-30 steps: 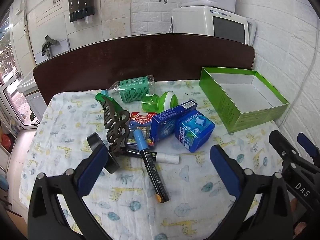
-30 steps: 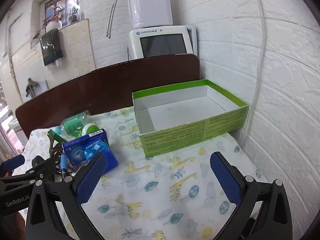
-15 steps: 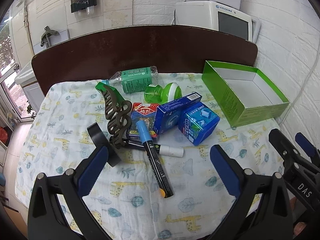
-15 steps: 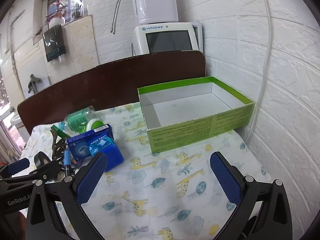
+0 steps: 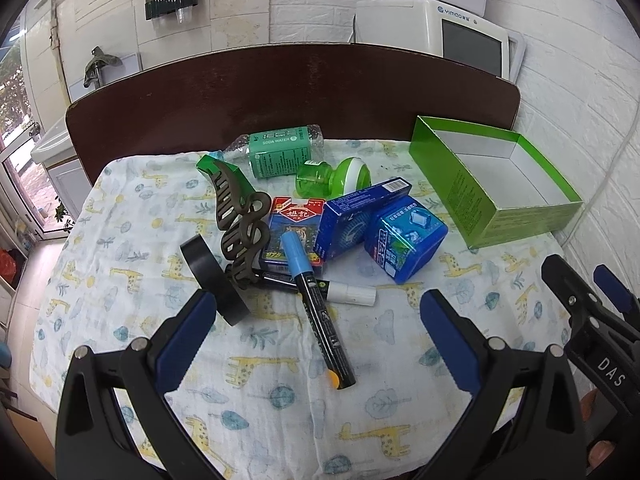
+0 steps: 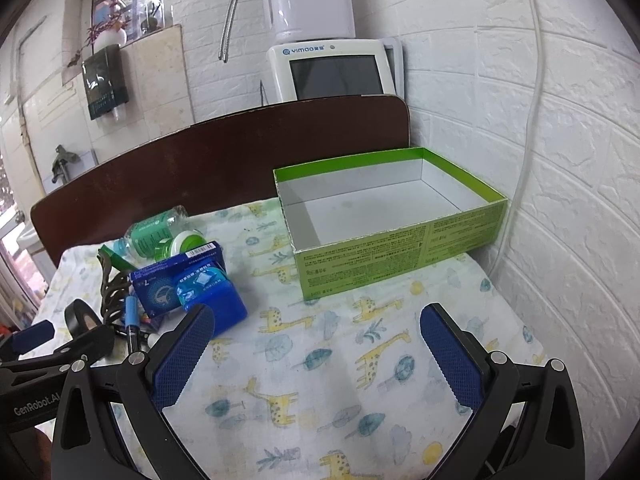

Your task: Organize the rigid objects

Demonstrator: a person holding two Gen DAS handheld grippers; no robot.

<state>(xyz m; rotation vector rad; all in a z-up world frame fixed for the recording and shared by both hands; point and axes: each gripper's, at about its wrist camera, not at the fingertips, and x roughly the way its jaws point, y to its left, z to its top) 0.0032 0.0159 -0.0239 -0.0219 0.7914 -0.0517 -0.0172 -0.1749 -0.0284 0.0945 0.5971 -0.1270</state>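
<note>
Looking through my left wrist cam first: my left gripper (image 5: 316, 334) is spread wide with nothing between the blue pads, hanging over the giraffe-print cloth (image 5: 132, 216) at the bottom of the frame. All the clutter is bunched in the middle. A black marker with a blue cap (image 5: 316, 312) lies closest to me, crossing over a second marker with a white cap (image 5: 352, 293). Left of those, a roll of black tape (image 5: 214, 282) stands on edge, and a big brown hair claw (image 5: 240, 224) leans beside it. Behind the markers there's a red and blue card deck (image 5: 294, 220), then a long blue box (image 5: 360, 216) touching a rounded blue mint tin (image 5: 406, 236). Further back a green and white dispenser (image 5: 334, 178) lies on its side, and a soda water bottle (image 5: 280, 152) lies by the dark headboard (image 5: 280, 88). The green cardboard box (image 5: 452, 176) sits empty at the right edge, well apart from the pile. My other tool pokes in at the lower right.

Right wrist cam: my right gripper (image 6: 316, 350) is also wide open and holding nothing, over bare cloth. The green box fills the centre right, and the pile sits at the left.
</note>
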